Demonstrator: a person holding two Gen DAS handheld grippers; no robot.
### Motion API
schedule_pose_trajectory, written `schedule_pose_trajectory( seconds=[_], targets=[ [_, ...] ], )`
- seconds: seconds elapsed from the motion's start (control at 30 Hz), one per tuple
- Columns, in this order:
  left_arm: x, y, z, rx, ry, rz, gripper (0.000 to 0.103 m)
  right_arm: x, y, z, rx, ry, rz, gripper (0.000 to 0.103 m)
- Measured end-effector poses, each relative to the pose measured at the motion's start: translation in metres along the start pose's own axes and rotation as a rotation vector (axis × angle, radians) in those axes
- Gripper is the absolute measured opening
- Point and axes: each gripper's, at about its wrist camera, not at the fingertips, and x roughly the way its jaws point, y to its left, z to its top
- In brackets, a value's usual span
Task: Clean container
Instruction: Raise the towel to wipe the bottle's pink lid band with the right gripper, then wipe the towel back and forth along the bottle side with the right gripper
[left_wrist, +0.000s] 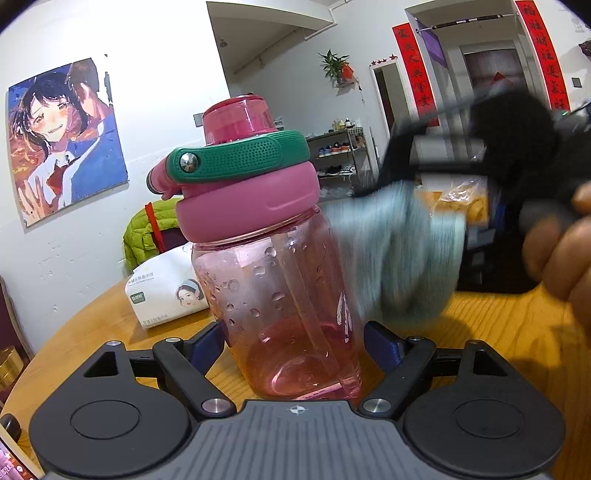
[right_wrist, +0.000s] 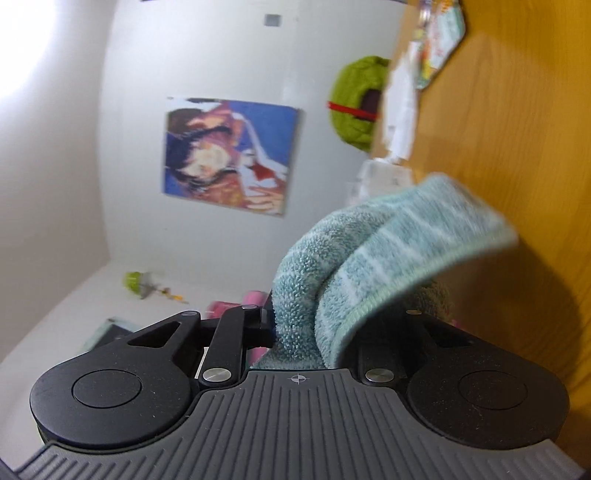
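A clear pink water bottle (left_wrist: 273, 280) with a pink lid and green carry handle (left_wrist: 240, 158) stands upright on the wooden table (left_wrist: 498, 332). Water drops cling to its wall. My left gripper (left_wrist: 295, 339) is shut on the bottle's lower body, one blue pad (left_wrist: 210, 343) on each side. A teal terry cloth (left_wrist: 402, 251), blurred, lies against the bottle's right side. My right gripper (left_wrist: 384, 177) holds it from the upper right, with a person's hand (left_wrist: 561, 251) behind. In the right wrist view the gripper (right_wrist: 332, 317) is rolled sideways and shut on the folded cloth (right_wrist: 369, 266).
A white tissue pack (left_wrist: 166, 295) lies behind the bottle at the left. Beyond it a green jacket (left_wrist: 147, 232) hangs over a chair. An orange bag (left_wrist: 461, 199) sits behind the cloth. A phone (left_wrist: 11, 458) lies at the table's near left edge.
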Motion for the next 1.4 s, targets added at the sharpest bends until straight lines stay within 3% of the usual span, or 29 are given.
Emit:
schedule_pose_trajectory(
  seconds=[0.07, 0.1, 0.3, 0.43, 0.57, 0.8, 1.17, 1.2, 1.27, 1.4],
  targets=[
    [0.000, -0.001, 0.000, 0.002, 0.003, 0.004, 0.080, 0.008, -0.008, 0.000, 0.008, 0.026, -0.141, 0.026],
    [-0.001, -0.001, 0.000, -0.004, 0.006, 0.008, 0.081, 0.011, -0.010, 0.000, 0.013, 0.032, -0.169, 0.026],
    [-0.018, -0.004, 0.007, -0.134, 0.010, 0.027, 0.085, 0.011, 0.010, -0.001, -0.141, -0.029, -0.162, 0.028],
    [-0.017, -0.013, 0.006, -0.102, 0.033, 0.056, 0.086, 0.006, 0.013, 0.002, -0.179, -0.066, -0.149, 0.028],
    [-0.014, -0.014, 0.004, -0.070, 0.020, 0.057, 0.087, 0.008, 0.013, 0.000, -0.149, -0.020, -0.114, 0.027],
    [0.001, 0.015, 0.005, -0.109, -0.002, 0.001, 0.079, 0.000, 0.016, -0.004, -0.137, 0.018, -0.155, 0.027],
    [-0.002, 0.008, 0.003, -0.080, -0.013, 0.006, 0.077, 0.004, 0.021, -0.011, -0.223, 0.004, -0.243, 0.026],
    [-0.002, 0.009, 0.003, -0.085, -0.016, 0.004, 0.076, 0.002, 0.022, -0.011, -0.224, -0.008, -0.230, 0.025],
    [-0.002, 0.011, 0.003, -0.098, -0.020, -0.002, 0.076, -0.010, 0.023, -0.008, -0.195, -0.062, -0.119, 0.025],
    [-0.002, 0.010, 0.003, -0.093, -0.020, 0.005, 0.073, -0.025, 0.009, 0.001, -0.009, -0.092, 0.227, 0.024]
  ],
)
